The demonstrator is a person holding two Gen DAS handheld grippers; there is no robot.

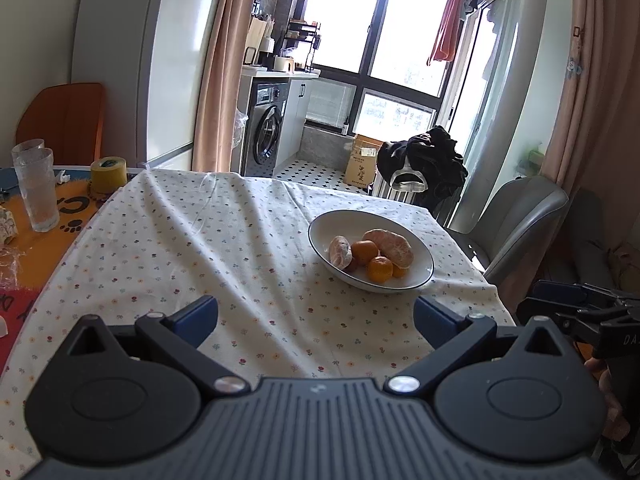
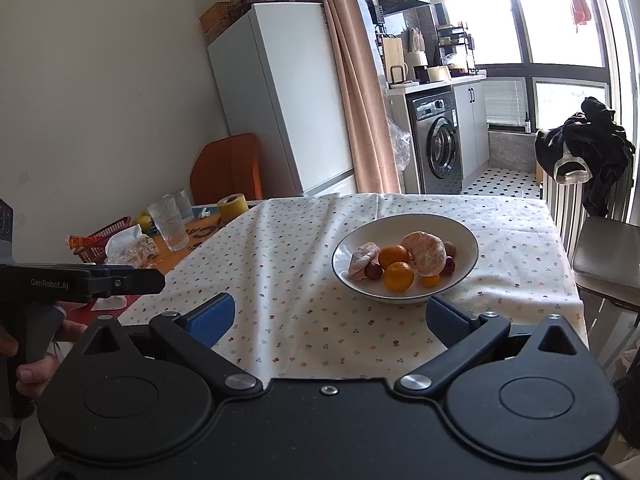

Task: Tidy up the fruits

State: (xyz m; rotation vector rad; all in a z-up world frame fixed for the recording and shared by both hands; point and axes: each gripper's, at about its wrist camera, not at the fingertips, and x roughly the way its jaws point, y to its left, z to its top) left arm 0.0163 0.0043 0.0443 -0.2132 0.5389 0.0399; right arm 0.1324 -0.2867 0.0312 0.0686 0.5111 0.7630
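Left gripper (image 1: 316, 322) spread wide, blue pads apart, nothing between them, held low over the floral tablecloth (image 1: 224, 248) on the near side of the bowl. Right gripper (image 2: 330, 320) likewise spread wide and empty, just short of the bowl's near rim.

White bowl (image 2: 466, 236) resting on the cloth, ahead of both grippers. Inside the bowl: a large peeled citrus (image 2: 426, 254) toward the far side, a smaller peeled piece (image 2: 362, 262) at the left, two whole mandarins (image 2: 398, 276) in the middle and front, small dark red fruits (image 2: 374, 271) tucked among them.

Left of the bowl, past the cloth's edge: clear tumblers (image 2: 169, 222), a yellow tape roll (image 2: 232, 206), a red basket (image 2: 106, 238). Behind the bowl: white fridge (image 2: 276, 96), washing machine (image 2: 438, 142). Right of the bowl: a grey chair (image 1: 516, 216)
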